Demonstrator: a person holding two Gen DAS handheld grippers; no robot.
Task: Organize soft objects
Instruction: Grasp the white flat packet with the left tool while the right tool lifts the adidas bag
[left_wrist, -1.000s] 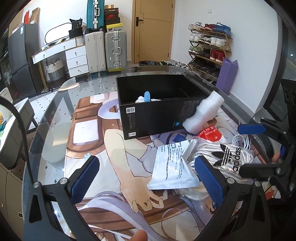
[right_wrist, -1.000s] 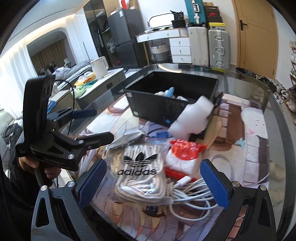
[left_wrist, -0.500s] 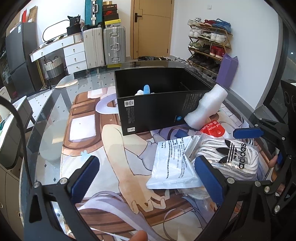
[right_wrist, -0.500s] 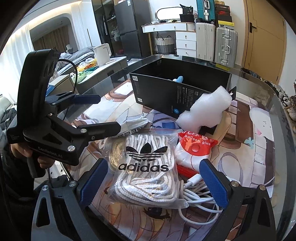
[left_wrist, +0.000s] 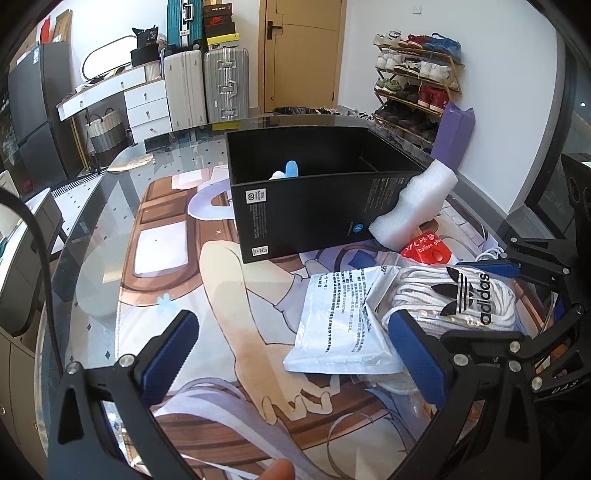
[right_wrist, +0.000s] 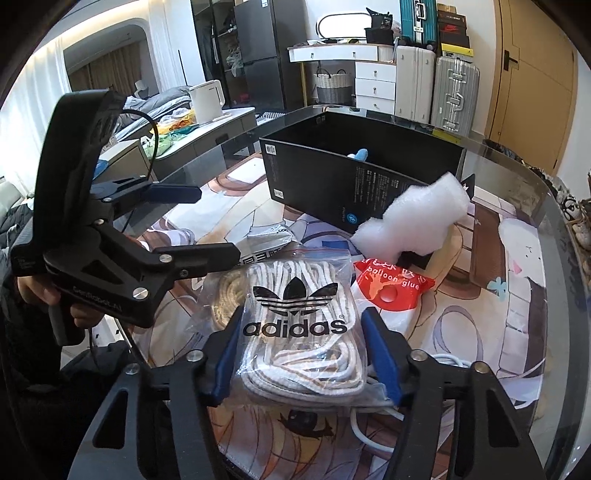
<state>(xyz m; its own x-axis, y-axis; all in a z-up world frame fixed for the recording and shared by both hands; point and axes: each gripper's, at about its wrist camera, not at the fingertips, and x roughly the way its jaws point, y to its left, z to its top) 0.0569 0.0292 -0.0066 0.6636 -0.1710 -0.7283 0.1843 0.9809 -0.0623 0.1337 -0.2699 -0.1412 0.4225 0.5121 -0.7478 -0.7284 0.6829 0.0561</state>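
Glass table (left_wrist: 110, 206): "adidas" bag (right_wrist: 295, 325), red "balloon glue" packet (right_wrist: 391, 284).

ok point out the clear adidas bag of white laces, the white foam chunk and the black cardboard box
clear adidas bag of white laces (right_wrist: 295, 325): right wrist view, on the printed logo
white foam chunk (right_wrist: 413, 218): right wrist view, its middle
black cardboard box (left_wrist: 314, 218): left wrist view, near front wall

White walls and a wooden door (left_wrist: 303, 55) are seen ahead; suitcases (left_wrist: 207, 85) and a shoe rack (left_wrist: 417, 85) are placed alongside; curtains (right_wrist: 107, 70), possibly, are lit left.
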